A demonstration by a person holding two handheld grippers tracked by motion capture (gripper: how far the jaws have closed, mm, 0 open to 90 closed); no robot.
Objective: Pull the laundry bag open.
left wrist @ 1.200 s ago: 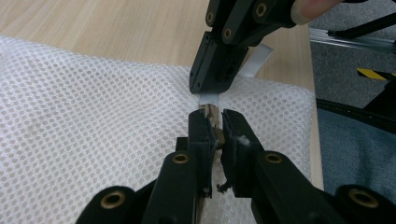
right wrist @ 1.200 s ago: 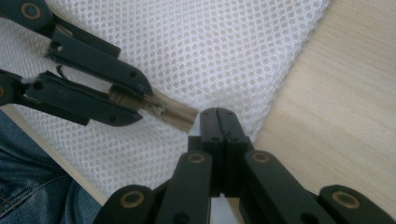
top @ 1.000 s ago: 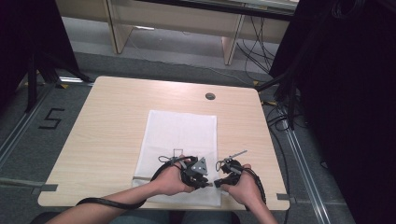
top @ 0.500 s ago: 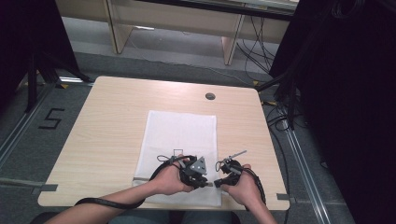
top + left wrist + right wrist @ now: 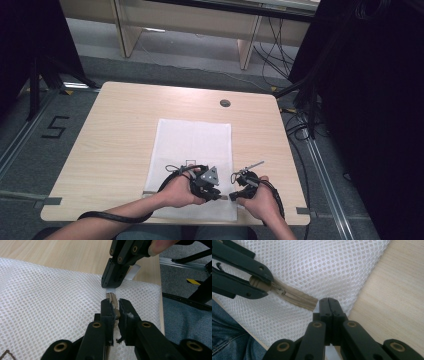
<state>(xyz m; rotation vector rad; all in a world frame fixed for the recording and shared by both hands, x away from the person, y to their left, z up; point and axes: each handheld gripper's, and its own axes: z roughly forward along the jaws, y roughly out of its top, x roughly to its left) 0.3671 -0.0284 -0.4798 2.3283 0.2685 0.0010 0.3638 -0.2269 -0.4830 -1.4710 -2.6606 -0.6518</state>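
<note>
Left gripper (image 5: 115, 311) clamped on the tan zipper pull (image 5: 113, 301), jaws nearly together with the pull pinched between the pads. Right gripper (image 5: 329, 305) shut tight at the end of the tan zipper (image 5: 295, 298), pinching the mesh edge and a white tag (image 5: 132, 272) there; seen from the left gripper view, its jaws pressed down just beyond the pull. Both held by hands at the near table edge, left hand (image 5: 177, 192) and right hand (image 5: 257, 200) close side by side. White mesh bag (image 5: 192, 145) lying flat on the light wooden table (image 5: 120, 130), near end under the grippers, zipper along that near edge. Farther off, a round cable hole (image 5: 225, 103) in the tabletop. Beyond the table, grey floor (image 5: 165, 57) and black cables (image 5: 295, 125).
</note>
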